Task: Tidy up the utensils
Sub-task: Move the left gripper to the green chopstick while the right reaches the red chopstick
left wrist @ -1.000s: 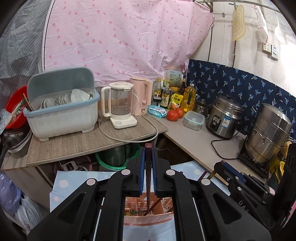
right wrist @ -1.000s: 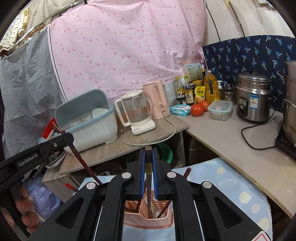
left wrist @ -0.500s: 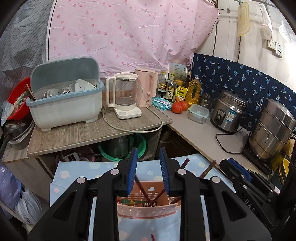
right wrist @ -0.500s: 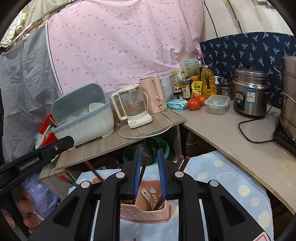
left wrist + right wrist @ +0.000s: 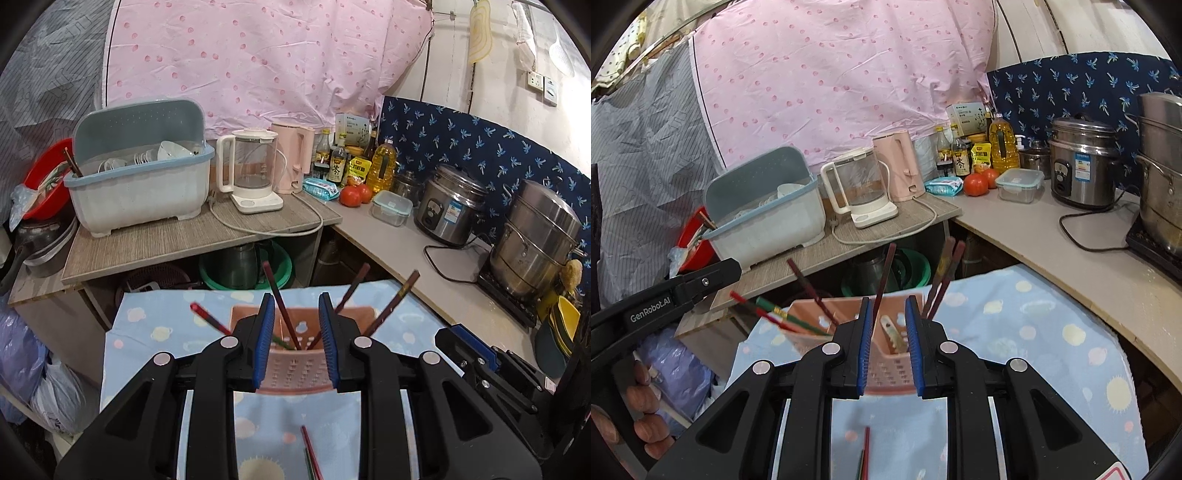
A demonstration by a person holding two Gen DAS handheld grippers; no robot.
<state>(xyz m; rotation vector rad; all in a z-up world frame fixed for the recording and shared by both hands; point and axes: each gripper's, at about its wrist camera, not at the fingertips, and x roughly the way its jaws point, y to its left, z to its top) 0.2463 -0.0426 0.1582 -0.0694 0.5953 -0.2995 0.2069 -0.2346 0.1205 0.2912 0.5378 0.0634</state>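
A pink slotted utensil basket (image 5: 291, 373) (image 5: 890, 373) stands on a pale blue patterned cloth (image 5: 155, 332) (image 5: 1015, 332). Several dark red chopsticks (image 5: 275, 288) (image 5: 884, 273) lean upright in it, along with a pale spoon (image 5: 892, 334). My left gripper (image 5: 296, 299) hovers just in front of the basket, open, its blue pads touching nothing. My right gripper (image 5: 887, 301) is open in the same way over the basket's near wall. A loose pair of red and green chopsticks (image 5: 310, 454) (image 5: 865, 454) lies on the cloth below the jaws.
Behind the cloth a wooden shelf carries a blue-grey dish rack (image 5: 136, 188), a glass kettle (image 5: 255, 173) and a pink kettle (image 5: 293, 158). The counter at right holds tomatoes (image 5: 352, 195), a food box (image 5: 391, 206), a rice cooker (image 5: 448, 206) and a steel steamer pot (image 5: 535, 243). A hand (image 5: 639, 424) grips the left tool.
Both grippers were shut on a chopstick each; they have opened and let go, and those chopsticks now stand in the basket. Both tools sank and drew back a little.
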